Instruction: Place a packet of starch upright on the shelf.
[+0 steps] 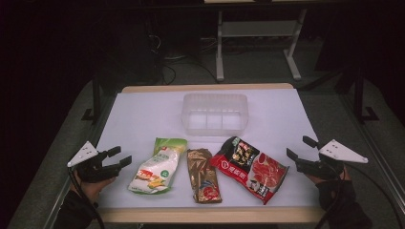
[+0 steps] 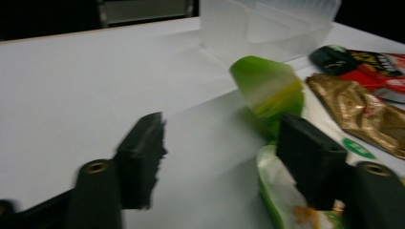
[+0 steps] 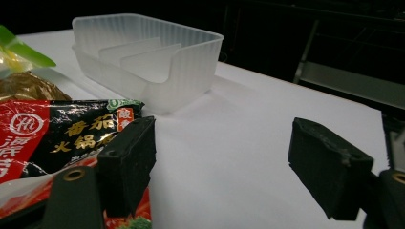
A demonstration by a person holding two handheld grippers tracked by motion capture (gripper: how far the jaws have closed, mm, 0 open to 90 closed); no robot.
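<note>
High view, packets: three lie in a row across the lower middle of the frame, the green-and-white packet (image 1: 157, 168), the brown packet (image 1: 203, 175) and the red-and-black packet (image 1: 249, 168), probably laid out flat so each can be picked singly.
High view, container: the clear divided container (image 1: 215, 113) stands above them at centre on the white counter (image 1: 143, 114), likely as the place to fill.
High view, grippers: the left hand-held gripper (image 1: 117, 157) at lower left and the right hand-held gripper (image 1: 302, 149) at lower right both have their jaws apart, holding nothing, each just outside the row.
Left gripper view: jaws spread; the green-and-white packet (image 2: 272, 90) lies by the right-hand jaw, untouched as far as I can tell. Its print is blurred.
Right gripper view: jaws spread over bare counter; the red-and-black packet (image 3: 57, 138) at lower left bears yellow Chinese characters, seemingly a hot-pot base, and a round white logo.
</note>
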